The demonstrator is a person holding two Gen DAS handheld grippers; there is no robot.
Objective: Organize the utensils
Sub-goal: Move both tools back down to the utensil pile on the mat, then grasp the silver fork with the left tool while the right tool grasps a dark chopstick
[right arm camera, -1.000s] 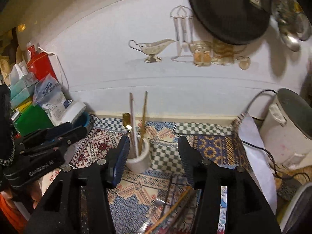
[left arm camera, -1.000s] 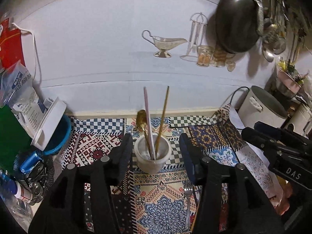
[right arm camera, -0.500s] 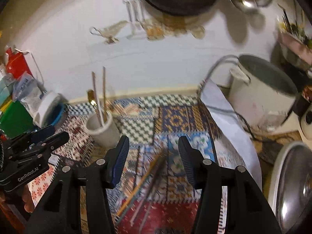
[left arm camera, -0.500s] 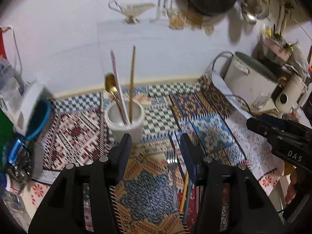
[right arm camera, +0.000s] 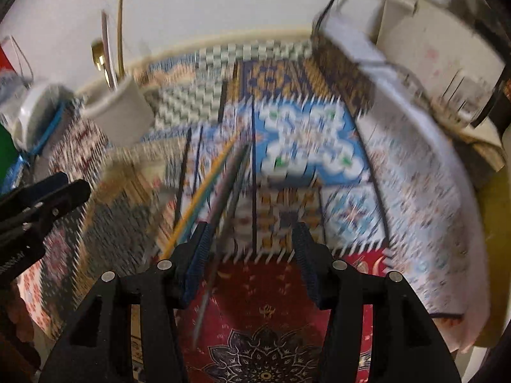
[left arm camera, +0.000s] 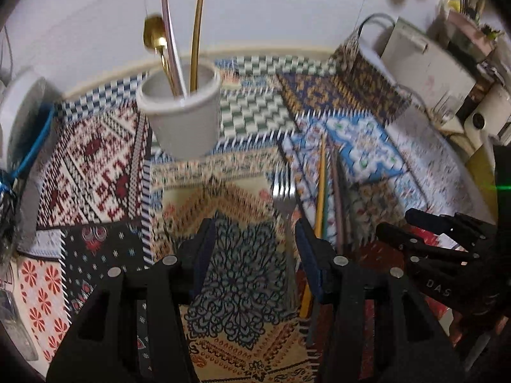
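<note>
Left wrist view is smeared by motion, so the patterned cloth (left arm camera: 105, 172) blurs into streaks and the loose utensils (left arm camera: 322, 191) lying on it are hard to tell apart: a fork's tines, a yellow stick and a darker one, side by side. Their lower ends are hidden behind the left gripper (left arm camera: 252, 239), whose jaws stand spread with only cloth between them. The white cup (left arm camera: 182, 118) stands on the cloth beyond it, holding a gold spoon (left arm camera: 155, 36), a pink stick and a gold one; the tops of the sticks are cut off by the frame edge. The right gripper (left arm camera: 396, 226) enters at the right, only partly seen.

In the right wrist view the blur is heavier. The right gripper (right arm camera: 250, 245) is also spread, empty; the loose utensils (right arm camera: 220, 185) run slantwise toward its left finger, one thin end passing just beside it.

Compared with a second ago, both grippers have dropped and tipped down: the wall drawings and hanging pan have left both views, and the cloth fills them. The cup keeps its place.
</note>
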